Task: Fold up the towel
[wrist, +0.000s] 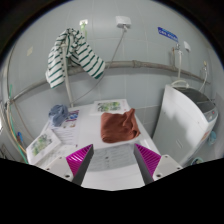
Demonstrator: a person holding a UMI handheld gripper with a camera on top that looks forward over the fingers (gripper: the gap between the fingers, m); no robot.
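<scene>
A rust-orange towel lies crumpled on the white table, just ahead of my fingers and a little beyond them. My gripper is open and empty, its two magenta pads spread wide apart above the bare table surface. Nothing stands between the fingers.
A striped green-and-white garment hangs on the wall at the back left. Papers and small blue items lie on the table's left and back. A white bin or appliance stands at the right. A lamp hangs on the back wall.
</scene>
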